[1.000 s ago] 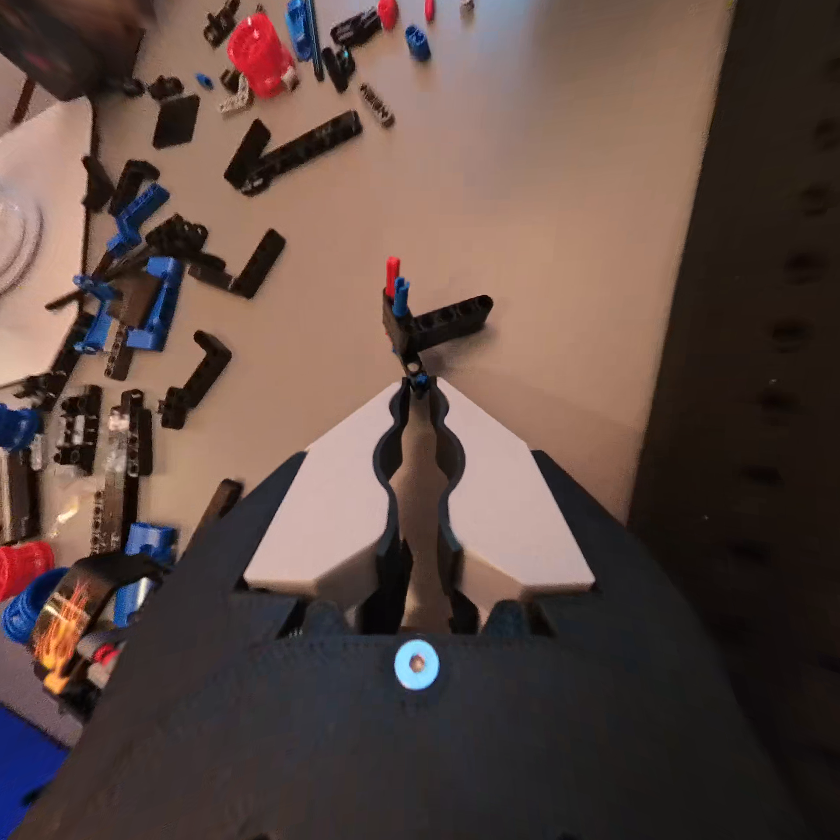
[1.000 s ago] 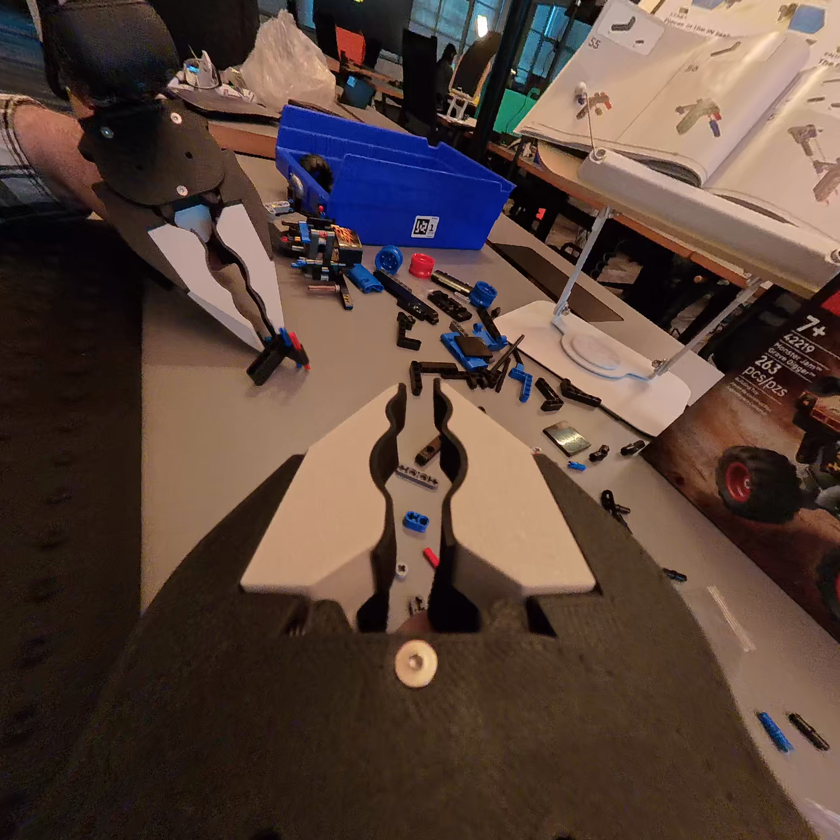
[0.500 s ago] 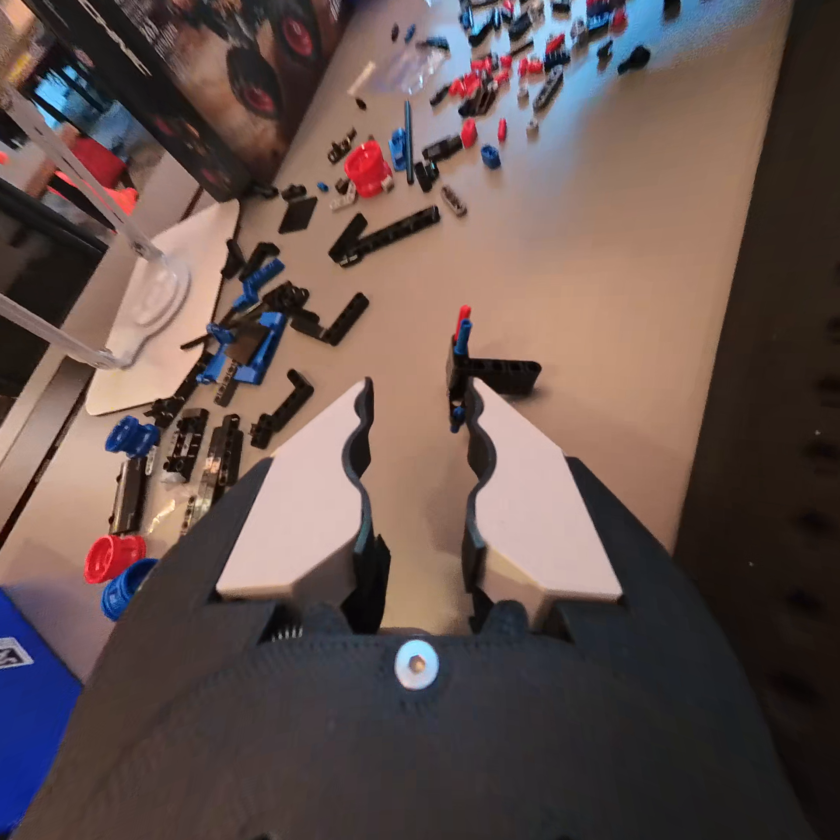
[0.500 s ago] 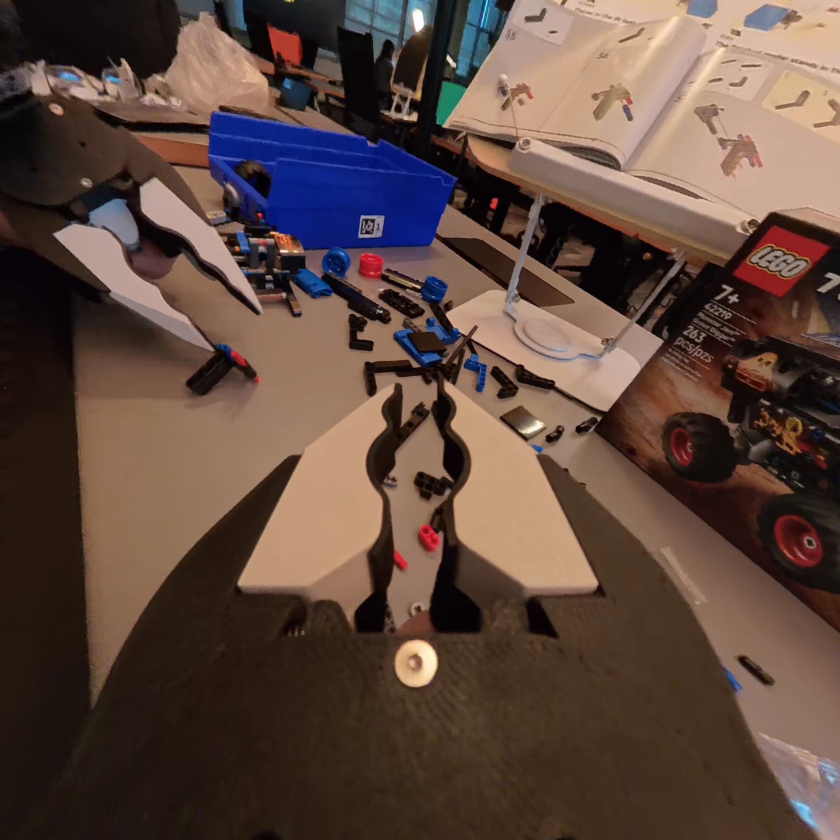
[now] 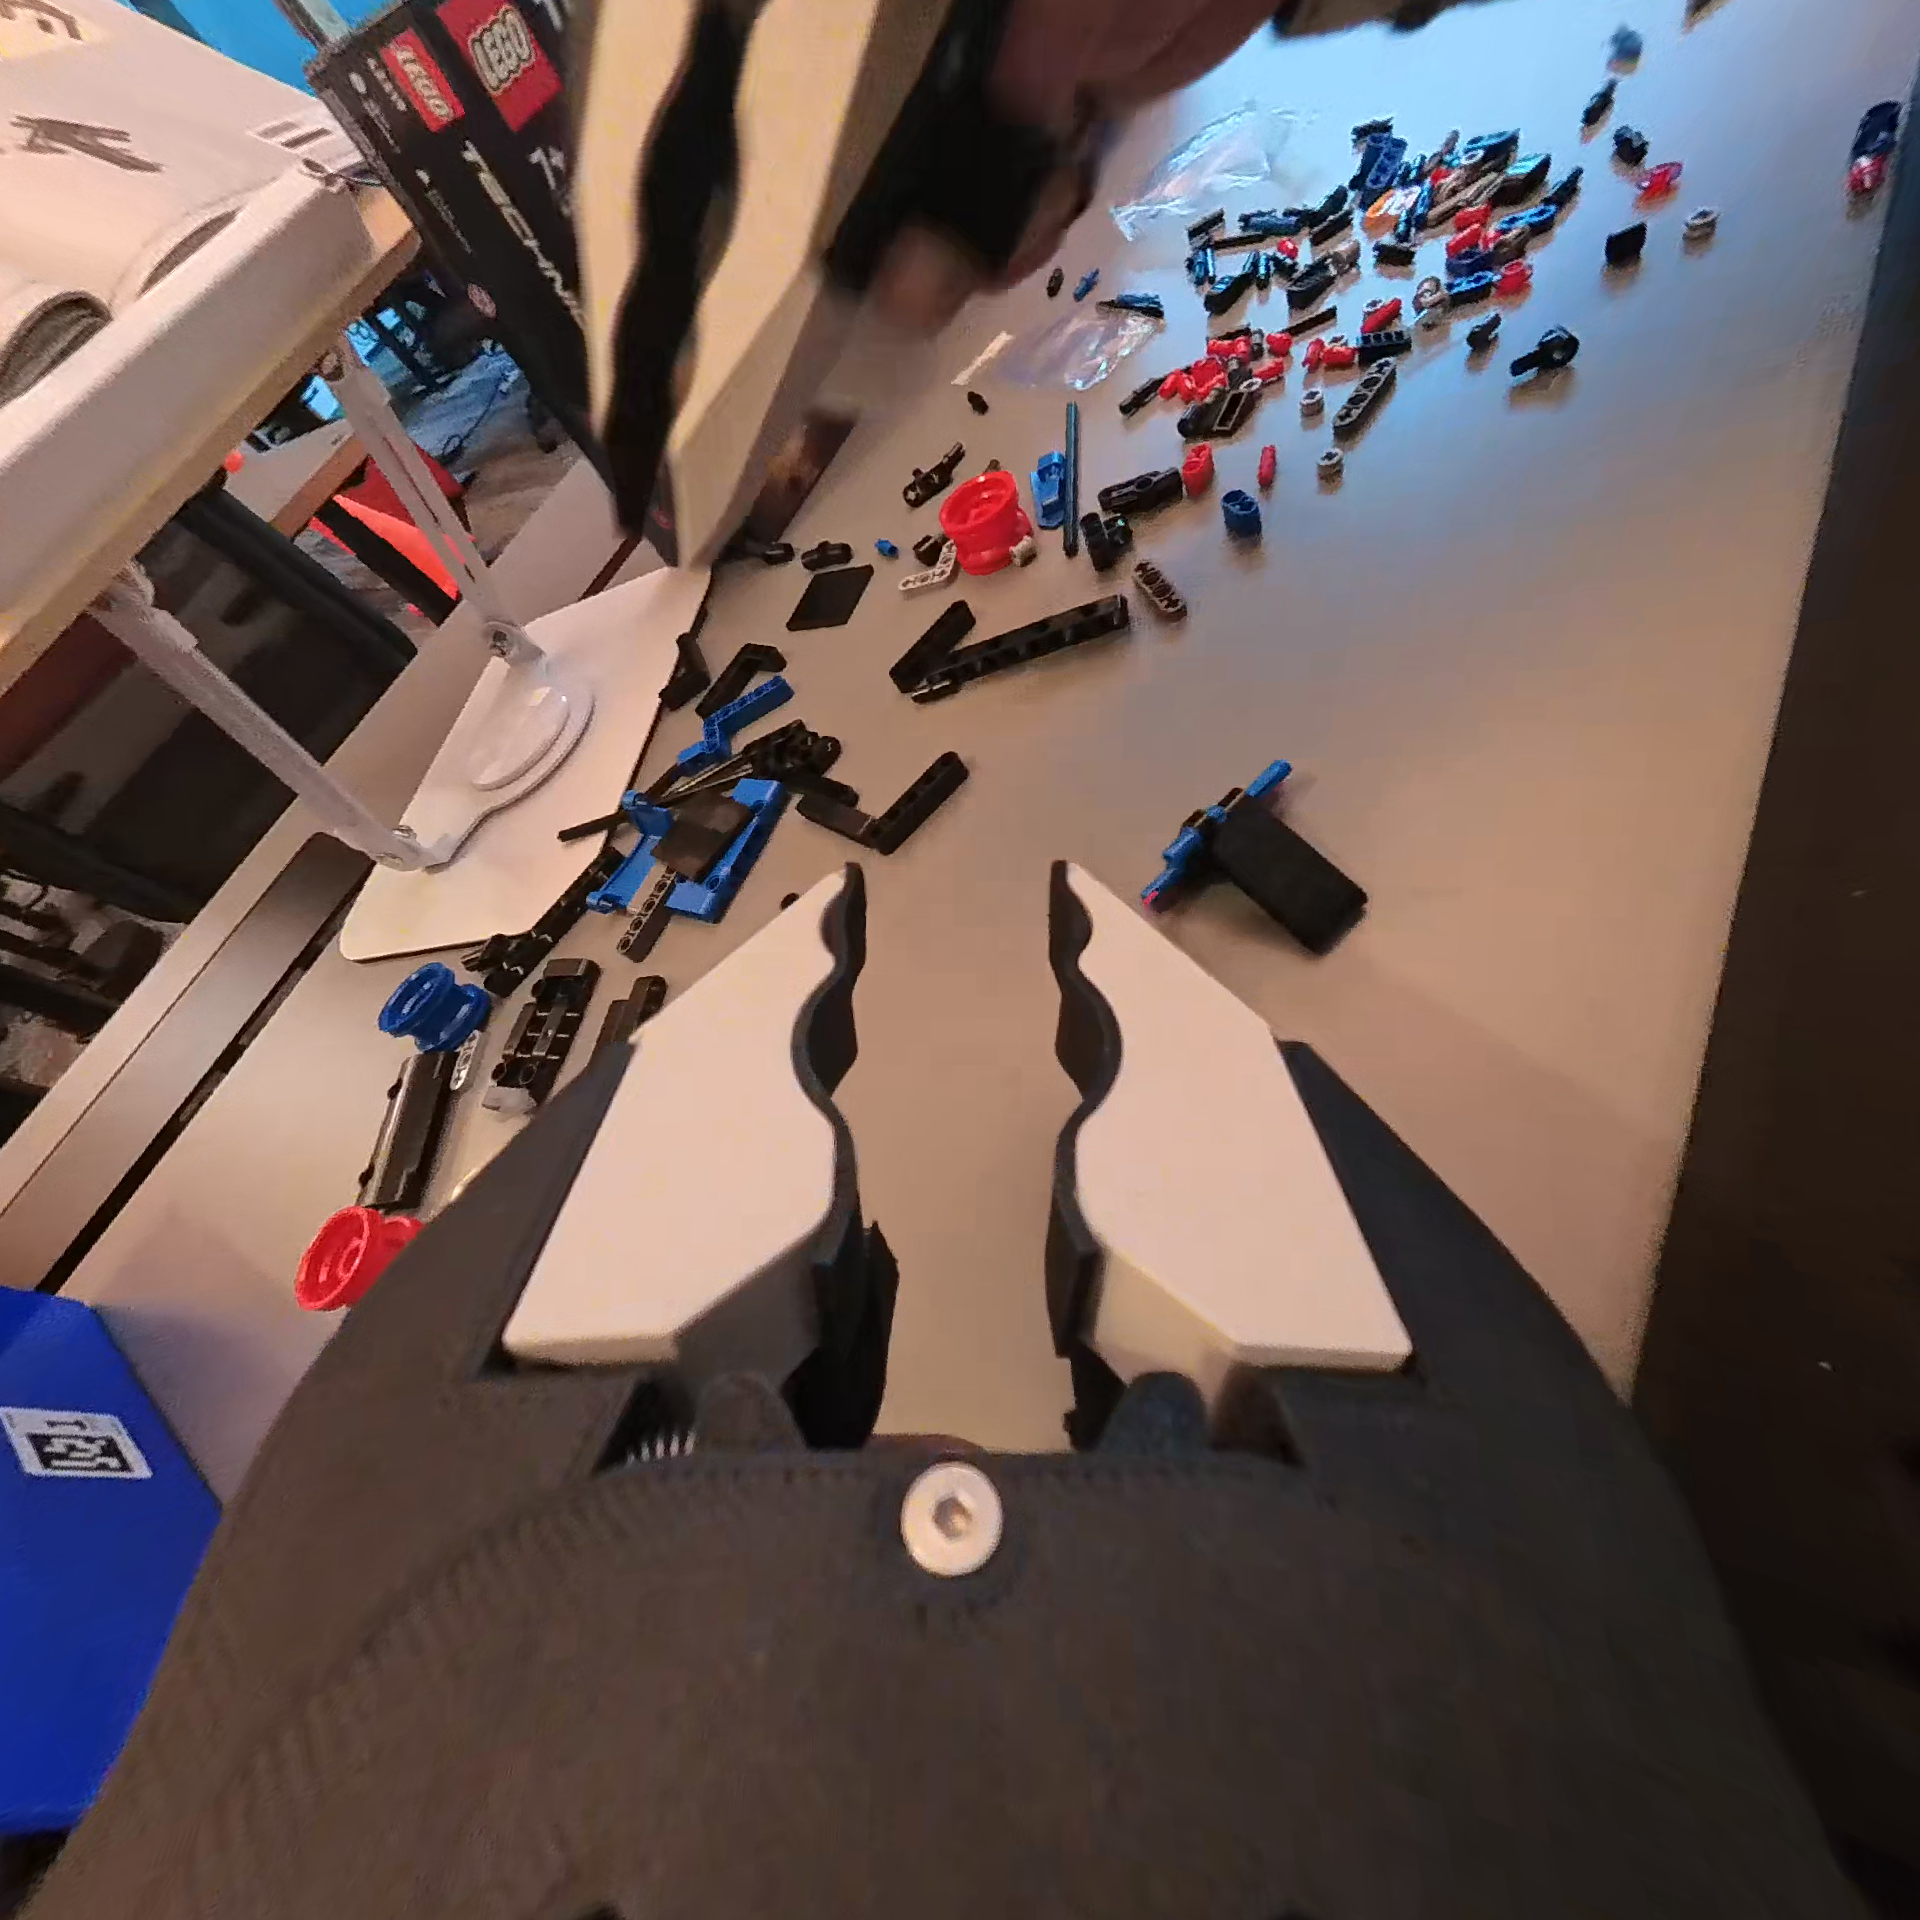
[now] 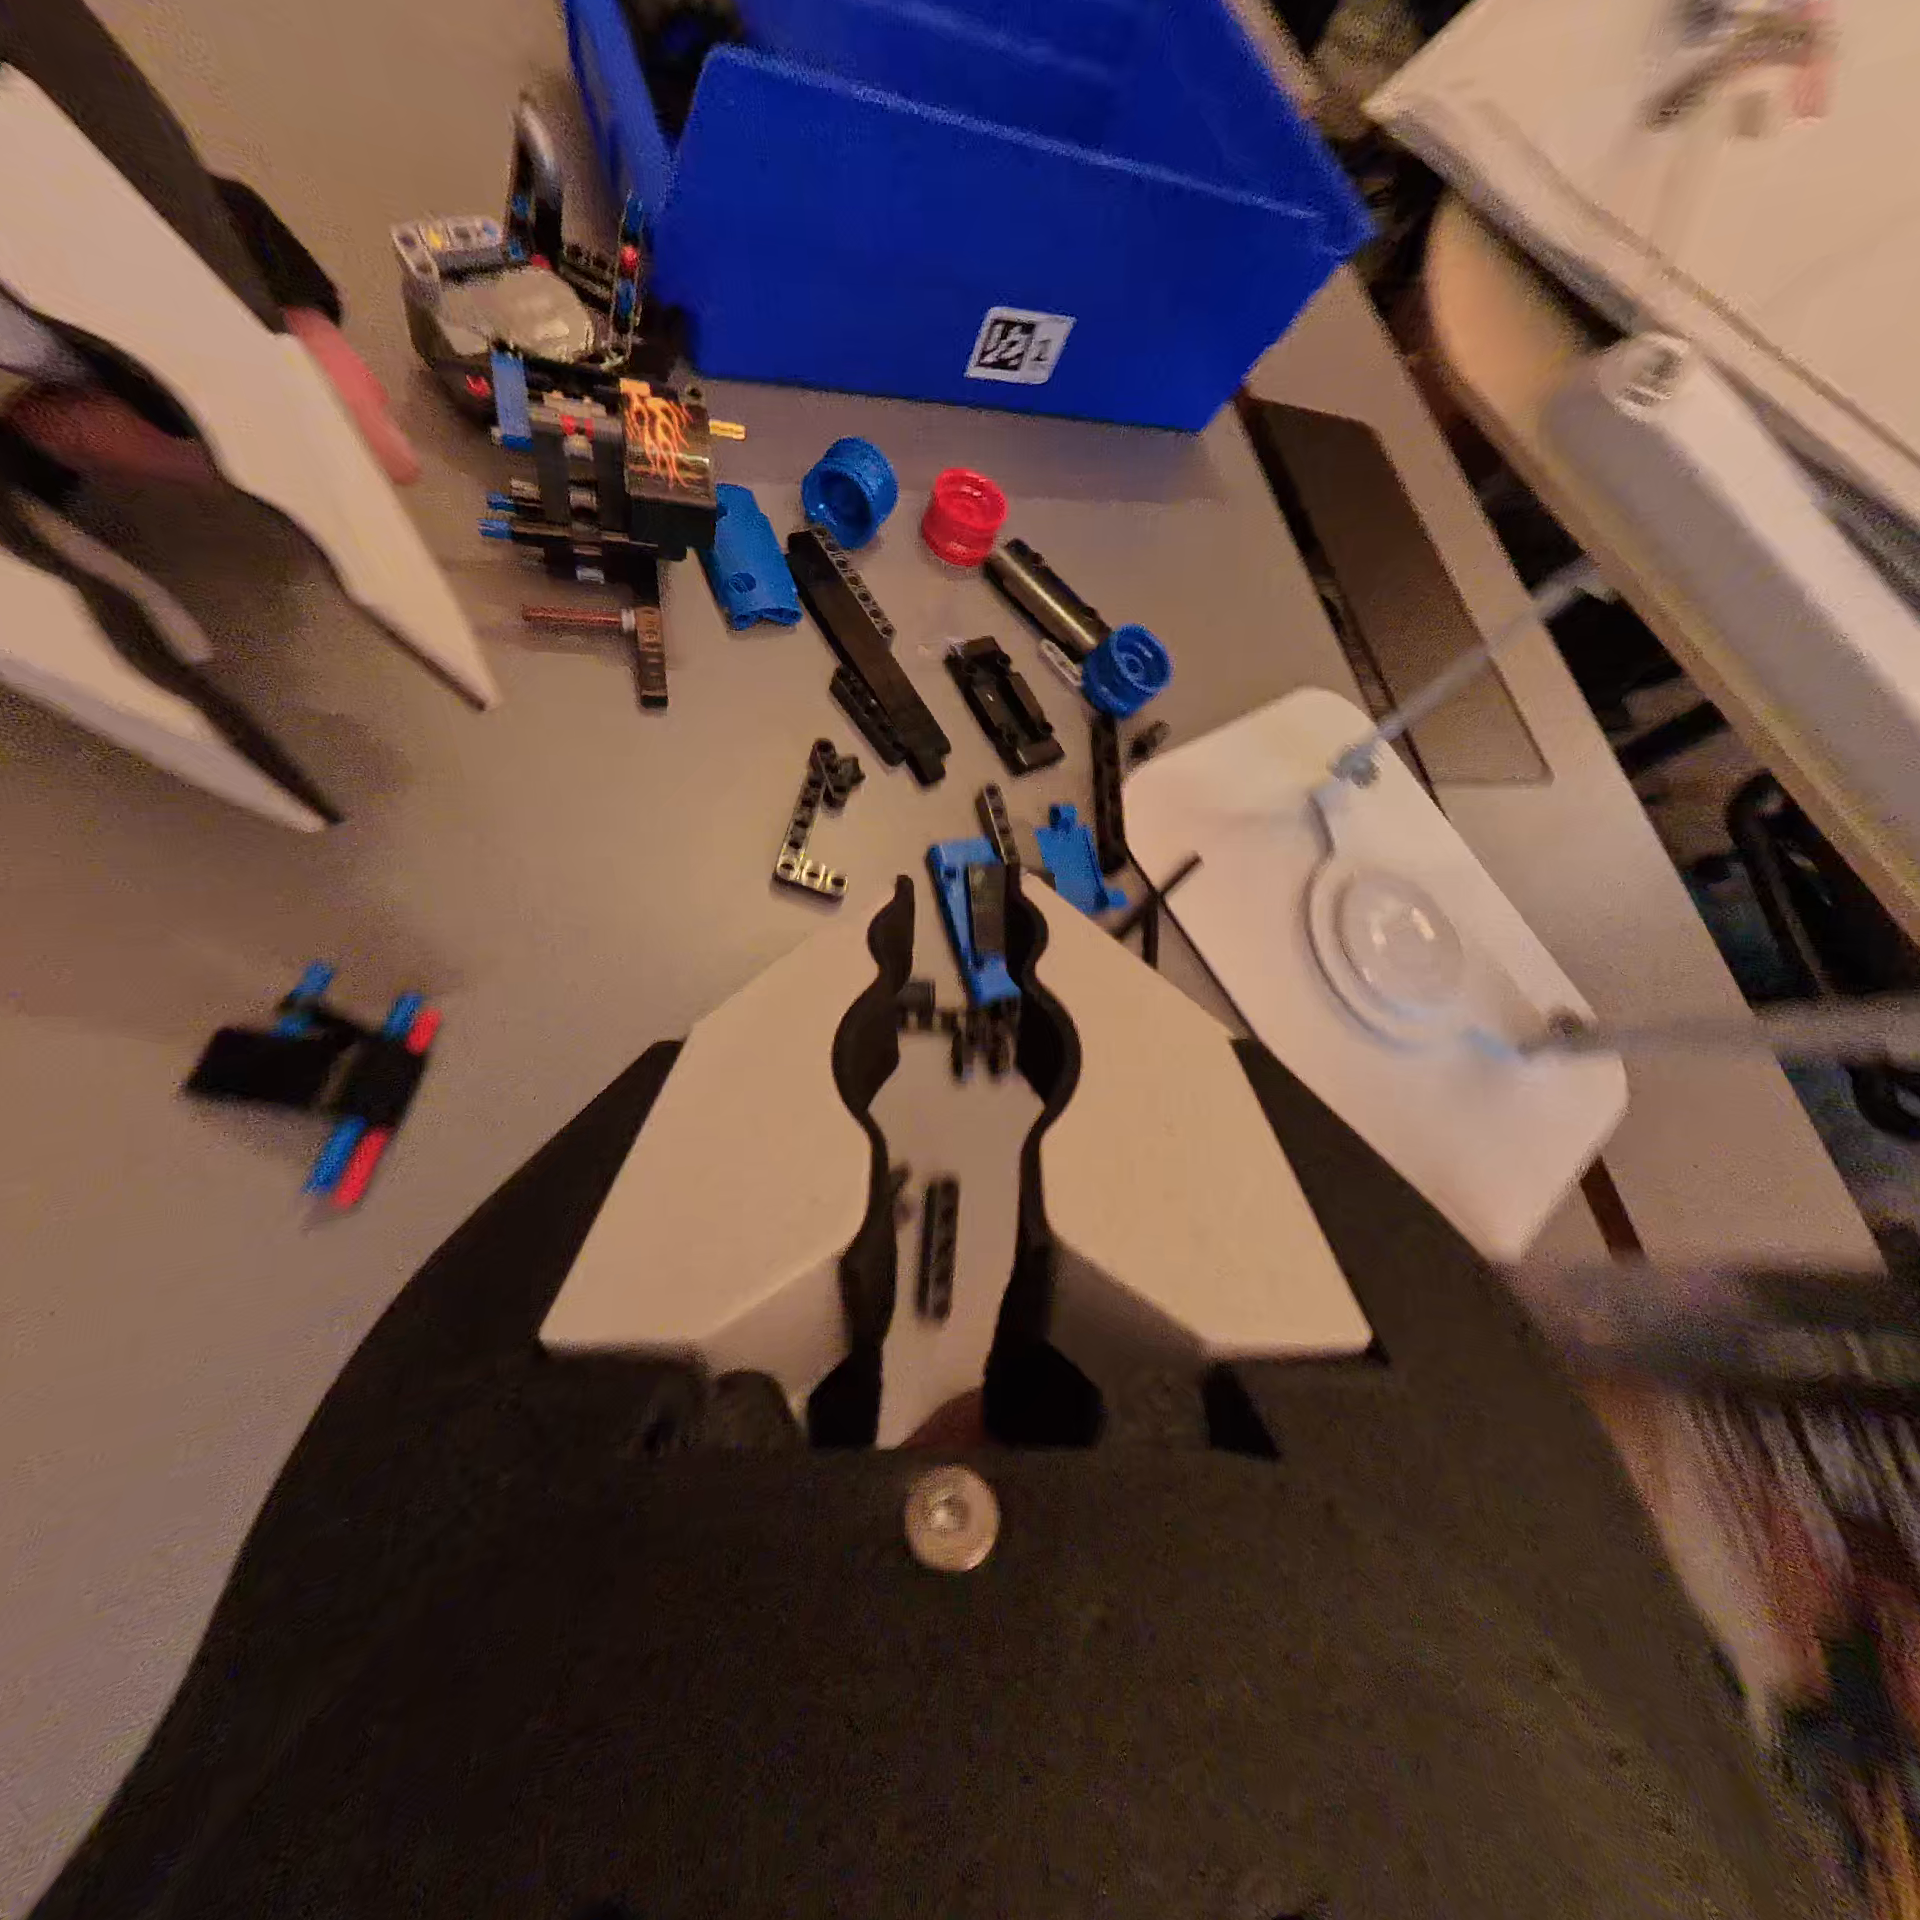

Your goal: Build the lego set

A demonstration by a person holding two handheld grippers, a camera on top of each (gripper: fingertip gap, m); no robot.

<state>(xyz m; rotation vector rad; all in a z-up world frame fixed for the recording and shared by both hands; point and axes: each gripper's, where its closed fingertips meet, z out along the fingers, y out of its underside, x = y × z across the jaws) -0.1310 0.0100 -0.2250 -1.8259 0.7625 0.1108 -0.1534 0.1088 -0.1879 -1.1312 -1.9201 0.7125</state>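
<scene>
A small black beam assembly with blue and red pins (image 5: 1257,862) lies on the grey table, just right of my left gripper (image 5: 954,883). That gripper is open and empty above bare table. The assembly also shows in the right wrist view (image 6: 322,1070), with the left gripper (image 6: 400,764) beyond it. My right gripper (image 6: 964,904) is narrowly open and empty. It hovers over a blue frame piece (image 6: 971,914) and loose black beams. It shows blurred at the top of the left wrist view (image 5: 717,260). A partly built truck body with a flame panel (image 6: 592,457) stands by the blue bin (image 6: 987,208).
Blue and red wheel hubs (image 6: 850,490) (image 6: 964,514) and black beams lie scattered mid-table. A pile of small red, blue and black parts (image 5: 1351,291) lies far right. The white book-stand base (image 6: 1351,935) and the set's box (image 5: 488,156) line the back edge. A dark mat (image 5: 1818,935) borders the table. Across from one pair of fingers to the other is roughly 11 centimeters.
My left gripper opened, let go of the small assembly and drew back; the assembly now lies flat on the table. My right gripper swung over the loose parts and tilted down.
</scene>
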